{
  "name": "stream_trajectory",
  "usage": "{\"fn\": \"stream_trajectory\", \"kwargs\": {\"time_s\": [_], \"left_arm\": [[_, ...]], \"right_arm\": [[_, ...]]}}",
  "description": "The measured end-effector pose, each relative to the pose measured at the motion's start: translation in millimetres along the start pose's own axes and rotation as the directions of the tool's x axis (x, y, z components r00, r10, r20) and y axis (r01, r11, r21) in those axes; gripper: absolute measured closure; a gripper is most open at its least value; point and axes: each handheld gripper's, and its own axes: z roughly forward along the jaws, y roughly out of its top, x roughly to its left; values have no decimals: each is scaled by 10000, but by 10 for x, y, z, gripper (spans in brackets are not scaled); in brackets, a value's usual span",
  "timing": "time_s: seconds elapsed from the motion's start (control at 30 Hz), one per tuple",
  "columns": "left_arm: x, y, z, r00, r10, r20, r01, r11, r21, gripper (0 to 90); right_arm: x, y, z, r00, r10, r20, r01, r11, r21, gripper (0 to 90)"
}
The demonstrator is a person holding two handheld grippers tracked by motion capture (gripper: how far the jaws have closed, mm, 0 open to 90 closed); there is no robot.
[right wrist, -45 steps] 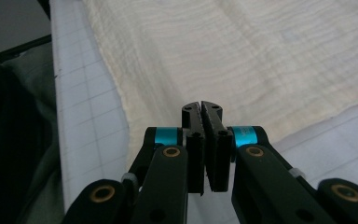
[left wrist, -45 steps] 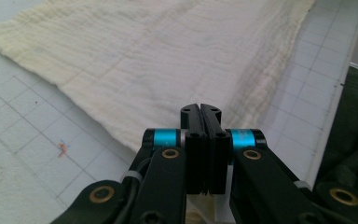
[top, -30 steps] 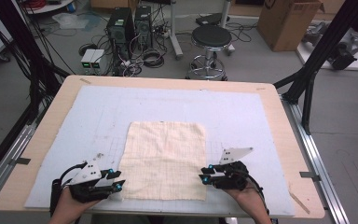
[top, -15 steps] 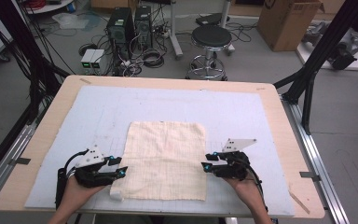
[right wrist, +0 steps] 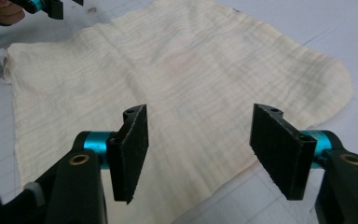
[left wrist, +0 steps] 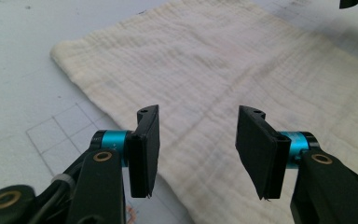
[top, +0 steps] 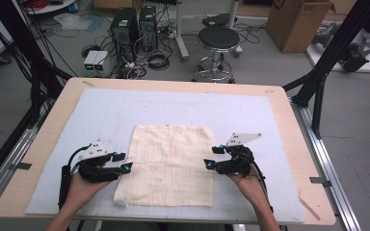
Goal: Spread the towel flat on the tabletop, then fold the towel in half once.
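A: Position of the cream-coloured, crinkled square cloth (top: 169,163)?

B: Lying flat on the pale grey gridded mat (top: 173,108) that covers the wooden worktop (top: 289,120), toward the near side, between the two hands. Its near-left corner (top: 120,199) looks slightly rolled or thickened.

A: Left gripper (top: 120,162)?

B: At the cloth's left edge, about midway along it. In the left gripper view (left wrist: 198,140) the two black jaws stand wide apart with nothing between them; cloth fills the background past the gap, and bare mat shows to the left of it.

A: Right gripper (top: 211,158)?

B: At the cloth's right edge, roughly opposite the left one. In the right gripper view (right wrist: 198,149) the jaws are likewise spread wide and hold nothing; the cloth edge runs beneath them. Cannot tell whether either jaw tip touches the fabric.

A: Surroundings?

B: Black round stool (top: 218,38) and a brown cardboard box (top: 294,21) on the floor beyond the worktop.
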Motion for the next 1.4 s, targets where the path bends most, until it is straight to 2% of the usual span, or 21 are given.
{"fn": "stream_trajectory", "kwargs": {"time_s": [0.23,0.27,0.37,0.5,0.6,0.7,0.77,0.9,1.2,1.23,1.33,1.4], "left_arm": [[111,125,33,9993,-355,-116,352,9992,-195,436],[134,149,36,9996,-222,-144,221,9997,-97,432],[158,225,53,9996,-207,-197,202,9995,-250,428],[170,328,75,9998,23,-222,-27,9998,-181,428],[178,386,113,9999,45,-152,-48,9998,-201,428],[185,443,165,9999,66,-112,-67,9999,-92,432],[194,480,191,9999,128,-97,-129,9999,-100,434],[249,541,248,9999,-27,-139,25,9999,-100,439],[429,703,452,9981,-236,-574,244,9996,121,460],[464,721,485,9977,-123,-667,136,9997,185,463],[540,736,593,9946,-464,-932,479,9988,141,483],[606,732,667,9910,-679,-1153,703,9974,171,496]], "right_arm": [[-71,87,46,9999,85,79,-84,9999,-120,342],[-80,95,53,9999,94,89,-93,9999,-128,343],[-93,124,81,9999,122,61,-121,9999,-82,347],[-99,169,118,10000,67,19,-67,10000,-36,350],[-114,201,151,10000,76,2,-76,9999,-74,350],[-122,222,195,10000,55,-23,-55,9999,131,350],[-141,243,203,10000,97,18,-97,9999,82,350],[-194,307,189,9996,215,187,-213,9997,-115,361],[-394,474,274,9980,230,589,-241,9996,178,407],[-421,491,294,9974,260,675,-277,9993,240,413],[-514,552,356,9961,281,831,-324,9982,513,452],[-561,580,380,9945,320,993,-372,9980,509,488]]}}
